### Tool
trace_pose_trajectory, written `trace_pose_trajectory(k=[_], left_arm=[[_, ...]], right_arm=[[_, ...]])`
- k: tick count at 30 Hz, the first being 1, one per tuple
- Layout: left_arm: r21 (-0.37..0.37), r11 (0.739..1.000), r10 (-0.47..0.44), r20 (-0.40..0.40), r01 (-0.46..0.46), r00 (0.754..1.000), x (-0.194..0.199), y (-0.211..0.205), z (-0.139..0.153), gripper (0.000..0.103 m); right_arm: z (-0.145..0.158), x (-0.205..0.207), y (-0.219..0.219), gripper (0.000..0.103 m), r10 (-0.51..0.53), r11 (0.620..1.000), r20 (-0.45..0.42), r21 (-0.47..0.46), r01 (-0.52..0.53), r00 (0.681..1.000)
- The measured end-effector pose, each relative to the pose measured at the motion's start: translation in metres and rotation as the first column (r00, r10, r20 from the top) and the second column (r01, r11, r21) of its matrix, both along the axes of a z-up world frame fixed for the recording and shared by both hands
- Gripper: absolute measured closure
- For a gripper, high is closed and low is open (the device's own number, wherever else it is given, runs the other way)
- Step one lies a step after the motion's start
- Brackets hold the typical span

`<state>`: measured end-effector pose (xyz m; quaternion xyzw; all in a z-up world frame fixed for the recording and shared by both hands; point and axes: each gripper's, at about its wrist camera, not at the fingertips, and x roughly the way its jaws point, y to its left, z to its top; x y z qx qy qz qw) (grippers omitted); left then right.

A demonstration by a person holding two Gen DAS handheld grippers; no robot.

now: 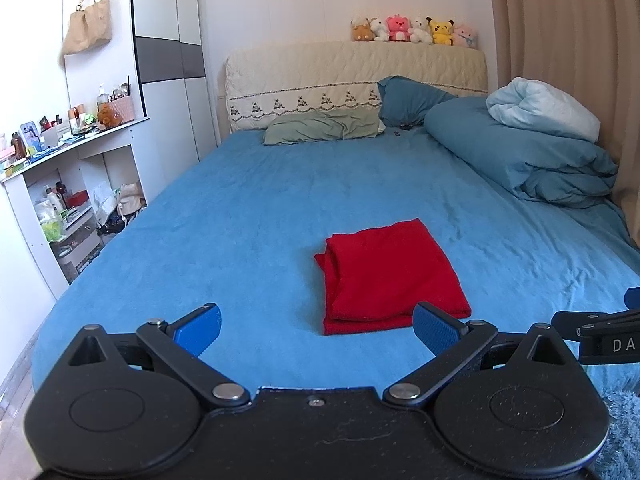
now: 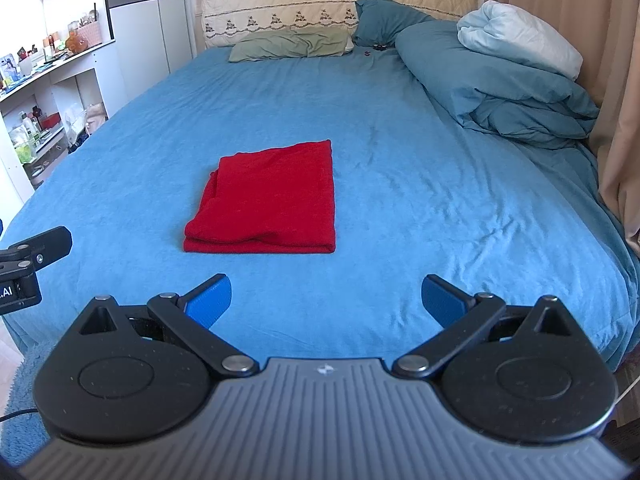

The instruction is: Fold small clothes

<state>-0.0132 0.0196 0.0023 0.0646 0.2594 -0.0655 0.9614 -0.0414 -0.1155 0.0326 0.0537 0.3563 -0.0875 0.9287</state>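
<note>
A red cloth lies folded into a neat rectangle on the blue bed sheet. It also shows in the right wrist view. My left gripper is open and empty, held back near the foot of the bed, just short of the cloth's near edge. My right gripper is open and empty, also near the foot of the bed, a little back from the cloth and to its right. Part of the right gripper shows at the right edge of the left wrist view.
A bunched blue duvet with a pale blanket on it lies at the right by the curtain. Pillows lie at the headboard. White shelves full of bottles stand left of the bed. A fluffy blue rug lies below.
</note>
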Motion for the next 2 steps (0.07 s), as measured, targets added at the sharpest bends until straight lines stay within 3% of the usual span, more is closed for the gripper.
trace_pose_trajectory(k=[2], left_arm=[[-0.006, 1.000, 0.003, -0.001, -0.003, 1.000, 0.0003, 0.0007, 0.0003, 0.000]], right_arm=[[-0.0001, 0.0002, 0.0003, 0.000, 0.000, 1.000, 0.001, 0.000, 0.000, 1.000]])
